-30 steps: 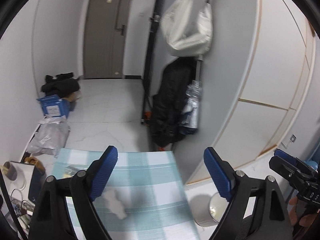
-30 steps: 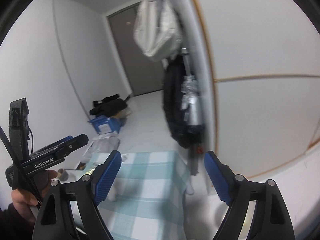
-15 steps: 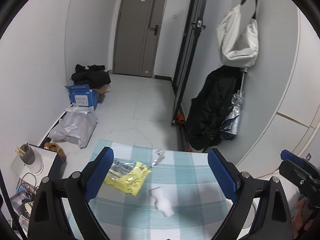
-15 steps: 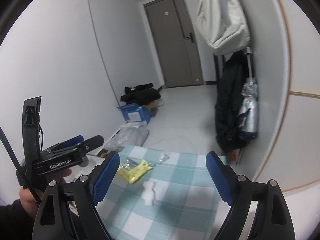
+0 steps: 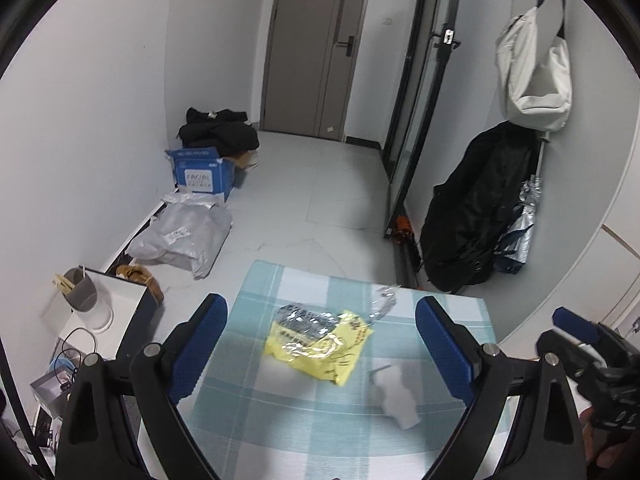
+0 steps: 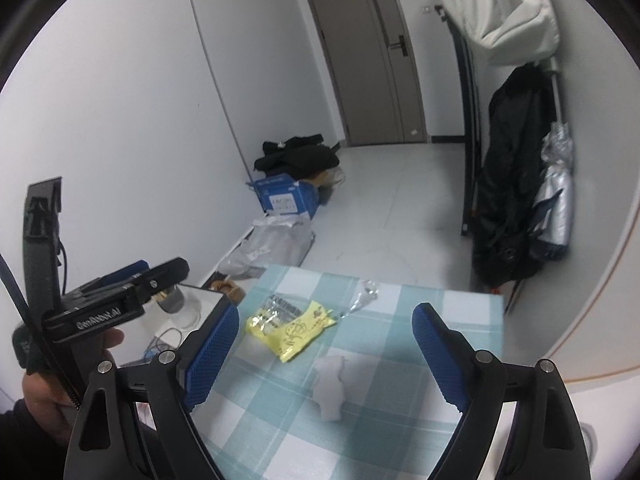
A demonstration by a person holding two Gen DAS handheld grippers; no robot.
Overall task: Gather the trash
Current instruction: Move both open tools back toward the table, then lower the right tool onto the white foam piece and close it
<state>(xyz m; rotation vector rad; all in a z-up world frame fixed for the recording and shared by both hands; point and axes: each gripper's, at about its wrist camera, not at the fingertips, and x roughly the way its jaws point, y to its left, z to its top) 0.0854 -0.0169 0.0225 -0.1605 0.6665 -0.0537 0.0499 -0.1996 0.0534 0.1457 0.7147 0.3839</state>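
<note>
left wrist view: left claw (image 5: 322, 350) spread, empty above the desk (image 5: 248, 408); yellow wrapper (image 5: 320, 344) centred for grasping, white tissue (image 5: 398, 398) beside it. right claw (image 6: 324, 350) likewise spread.

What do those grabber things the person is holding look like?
Each gripper, left and right, has black plastic arms with silver screws and bumpy blue pads on the jaws. The left one carries white lettering, a black cable, and a dark sleeve shows behind the hand.
</note>
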